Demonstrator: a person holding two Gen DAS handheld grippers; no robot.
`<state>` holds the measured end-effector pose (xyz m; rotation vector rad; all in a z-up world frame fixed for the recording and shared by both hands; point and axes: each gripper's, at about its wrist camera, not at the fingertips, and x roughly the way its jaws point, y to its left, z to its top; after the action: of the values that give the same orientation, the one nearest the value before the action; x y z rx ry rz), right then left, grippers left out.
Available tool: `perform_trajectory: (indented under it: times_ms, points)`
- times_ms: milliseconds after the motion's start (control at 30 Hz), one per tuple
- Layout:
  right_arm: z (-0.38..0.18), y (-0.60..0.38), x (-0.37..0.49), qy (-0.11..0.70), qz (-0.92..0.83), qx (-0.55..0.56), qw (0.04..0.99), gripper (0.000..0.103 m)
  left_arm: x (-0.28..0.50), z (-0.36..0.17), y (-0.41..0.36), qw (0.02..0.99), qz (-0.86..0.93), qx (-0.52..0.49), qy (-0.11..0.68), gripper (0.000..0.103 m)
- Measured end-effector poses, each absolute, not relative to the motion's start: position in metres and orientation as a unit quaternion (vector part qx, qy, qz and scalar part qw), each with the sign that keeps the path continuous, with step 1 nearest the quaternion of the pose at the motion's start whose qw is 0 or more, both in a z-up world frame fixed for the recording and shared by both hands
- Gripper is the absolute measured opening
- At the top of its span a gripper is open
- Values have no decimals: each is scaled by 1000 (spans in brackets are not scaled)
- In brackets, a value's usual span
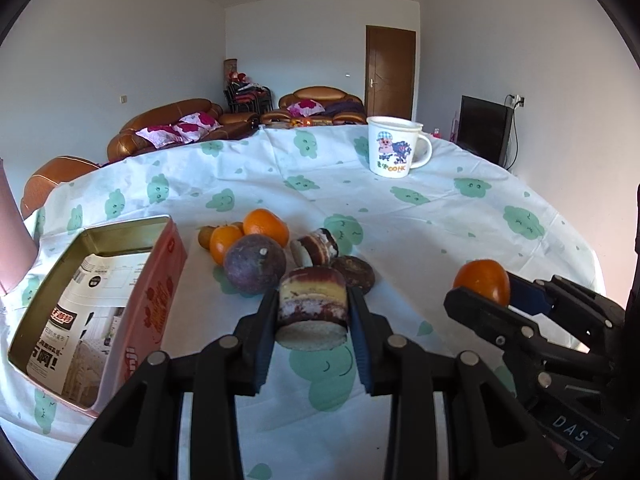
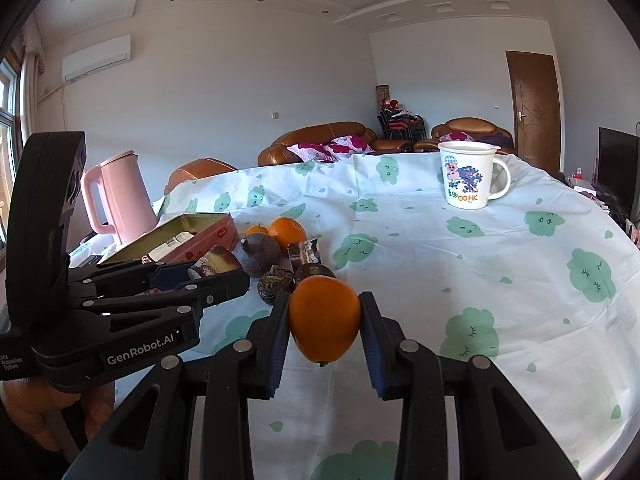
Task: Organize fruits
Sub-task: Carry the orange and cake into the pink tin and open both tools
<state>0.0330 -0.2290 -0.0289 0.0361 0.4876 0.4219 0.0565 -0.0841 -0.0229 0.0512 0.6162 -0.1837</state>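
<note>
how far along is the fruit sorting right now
Done: nothing; the tin holds only paper. In hand: left gripper grips a layered cake piece, right gripper an orange. Left: the purple fruit and oranges still piled on the tablecloth.

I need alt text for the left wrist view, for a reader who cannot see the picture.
The left gripper grips a layered cake snack above a tablecloth with green prints. Behind it lie a purple fruit and oranges; an open pink tin stands at left. At right, the right gripper holds an orange fruit.
</note>
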Motion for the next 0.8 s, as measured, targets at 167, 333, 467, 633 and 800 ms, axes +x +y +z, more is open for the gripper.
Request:
perform_trajectory:
  times_ms: [167, 333, 467, 633, 800]
  points:
    - [-17, -216, 34, 227, 220, 9, 949, 36, 52, -13, -68, 955, -75, 16, 286, 36]
    - [-6, -201, 37, 219, 231, -2, 948, 36, 47, -6, -49, 959, -65, 0, 275, 36]
    - [3, -189, 37, 208, 241, -12, 948, 36, 44, -2, -38, 962, -58, -6, 266, 36]
    - [11, -177, 42, 202, 247, -20, 948, 36, 44, 2, -26, 965, -50, -11, 258, 36]
    - [18, -162, 48, 198, 258, -32, 945, 36, 44, 4, -14, 966, -38, -16, 255, 36]
